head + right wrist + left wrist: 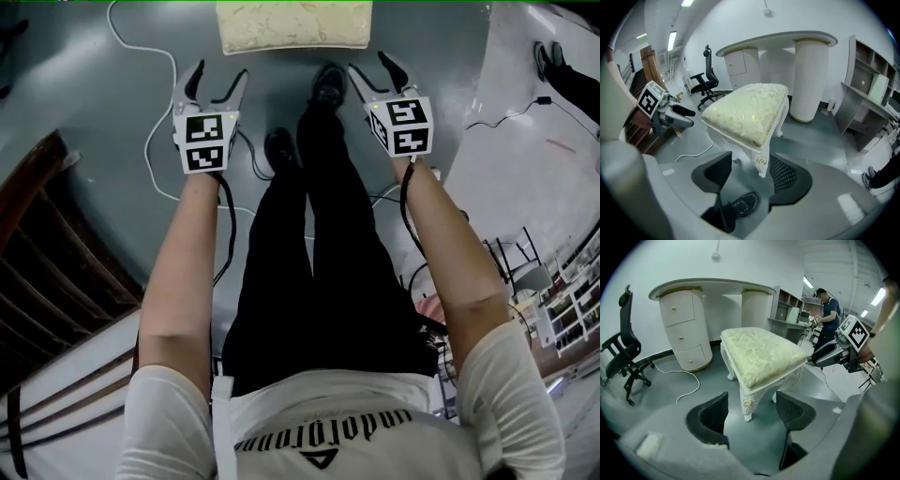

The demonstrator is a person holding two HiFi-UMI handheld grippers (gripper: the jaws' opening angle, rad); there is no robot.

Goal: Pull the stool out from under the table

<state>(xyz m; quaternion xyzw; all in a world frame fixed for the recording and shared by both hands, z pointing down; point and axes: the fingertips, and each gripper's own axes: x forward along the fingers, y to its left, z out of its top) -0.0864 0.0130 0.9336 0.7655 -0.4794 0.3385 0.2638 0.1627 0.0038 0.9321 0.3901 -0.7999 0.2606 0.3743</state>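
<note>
The stool [759, 357], a cream brocade cushion on white carved legs, stands on the grey floor in front of the white curved table [712, 287], out from beneath its top. In the head view only the stool's cushion [293, 25] shows, at the top edge. My left gripper [218, 75] hangs open short of the stool's left near corner. My right gripper [369, 66] is open off its right near corner. Neither touches the stool. In each gripper view a near stool leg [761, 166] shows beyond the empty jaws.
A black office chair [623, 352] and a white cable [689, 380] lie left of the table. Dark wooden slats [37, 244] fill the left of the head view. My shoes [328, 84] stand near the stool. A person [829, 315] stands by shelves [872, 89] at the right.
</note>
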